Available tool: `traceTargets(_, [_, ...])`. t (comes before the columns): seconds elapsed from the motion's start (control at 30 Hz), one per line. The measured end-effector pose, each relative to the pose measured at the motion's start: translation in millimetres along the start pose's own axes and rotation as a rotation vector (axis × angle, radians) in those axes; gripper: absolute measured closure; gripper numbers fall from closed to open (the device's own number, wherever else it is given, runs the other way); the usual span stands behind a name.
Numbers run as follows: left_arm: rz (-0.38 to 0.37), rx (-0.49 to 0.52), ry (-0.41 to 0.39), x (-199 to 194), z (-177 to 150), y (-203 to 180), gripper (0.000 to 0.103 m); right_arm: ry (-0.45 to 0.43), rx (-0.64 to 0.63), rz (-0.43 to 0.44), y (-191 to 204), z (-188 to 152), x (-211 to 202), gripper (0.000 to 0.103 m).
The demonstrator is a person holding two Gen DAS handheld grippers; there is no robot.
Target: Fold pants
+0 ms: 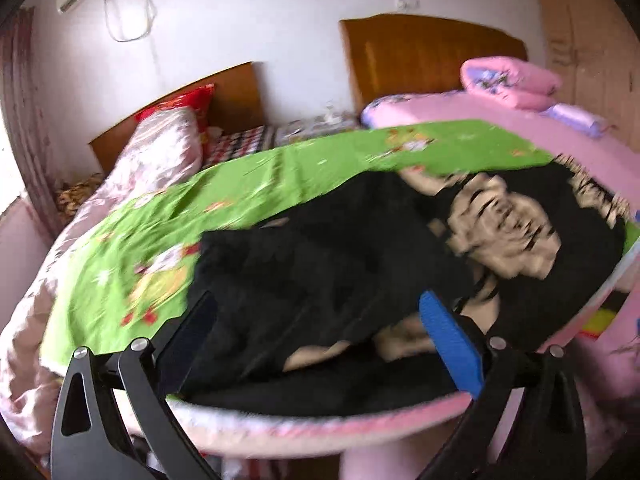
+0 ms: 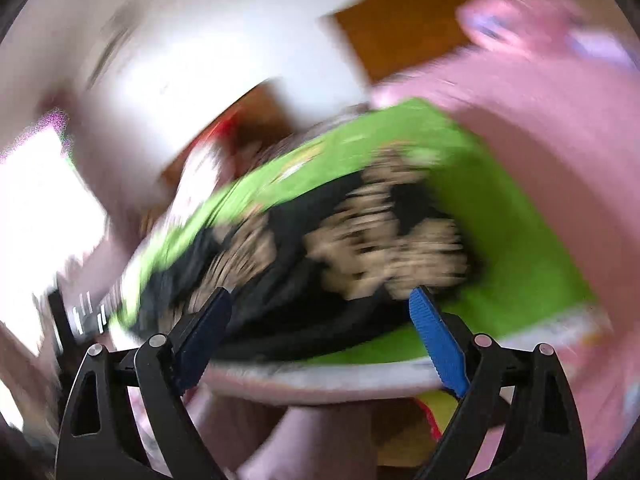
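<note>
Black pants with beige print patches lie spread on a green cartoon-print sheet on the bed. In the left wrist view my left gripper is open, its blue-padded fingers wide apart just above the near part of the pants, holding nothing. The right wrist view is heavily blurred: the pants lie bunched on the green sheet, and my right gripper is open above their near edge, empty.
The bed's pink near edge runs under the grippers. A floral quilt lies at left, a folded pink quilt at the far right. Wooden headboards stand against the white wall.
</note>
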State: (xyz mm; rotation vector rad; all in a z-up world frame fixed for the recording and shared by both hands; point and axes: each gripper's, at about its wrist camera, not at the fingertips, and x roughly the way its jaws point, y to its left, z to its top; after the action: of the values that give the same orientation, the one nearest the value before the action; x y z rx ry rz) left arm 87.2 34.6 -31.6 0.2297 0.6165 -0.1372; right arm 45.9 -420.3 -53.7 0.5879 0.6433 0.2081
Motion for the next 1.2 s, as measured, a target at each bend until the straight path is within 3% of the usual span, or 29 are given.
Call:
traceTargets(0.1, [-0.055,-0.023,0.03,28,23,-8,0.002,0.015,0.107,-0.033,-28,5,4,0.015])
traceTargets(0.23, [-0.06,-0.066,0.092,57,42,-9,0.002,0.053,0.138,-0.046,-36,12,19,0.015])
traceTargets(0.3, [-0.036,-0.066,0.135,74,47,-10,0.002,0.105,0.145,-0.104,-37,15,32,0.014])
traceTargets(0.47, [-0.016,-0.013,0.246,112,34,-21,0.002,0.124,0.049,-0.156,-21,18,45,0.015])
traceTargets(0.53, [-0.028,-0.015,0.286,125,22,-23,0.001,0.114,0.035,-0.156,-18,18,46,0.024])
traceTargets(0.57, [-0.04,-0.037,0.271,124,19,-20,0.001,0.101,0.035,-0.148,-16,19,45,0.03])
traceTargets(0.63, [-0.066,-0.073,0.283,127,18,-13,0.001,0.086,0.05,-0.138,-17,18,43,0.055])
traceTargets(0.73, [-0.077,-0.08,0.284,129,16,-9,0.001,0.098,0.052,-0.204,-23,17,48,0.057])
traceTargets(0.87, [-0.071,-0.074,0.277,129,15,-11,0.001,0.057,0.13,-0.166,-36,15,47,0.054])
traceTargets(0.97, [-0.074,-0.077,0.277,129,16,-11,0.001,0.049,0.106,-0.183,-32,15,49,0.053])
traceTargets(1.0, [-0.072,-0.076,0.279,128,16,-11,0.001,0.049,0.094,-0.187,-31,15,49,0.055])
traceTargets(1.03, [-0.065,-0.075,0.279,127,17,-10,0.001,0.048,0.084,-0.19,-30,14,49,0.063])
traceTargets(1.2, [-0.065,-0.084,0.221,104,29,-10,0.002,0.012,0.102,-0.154,-38,8,44,0.07])
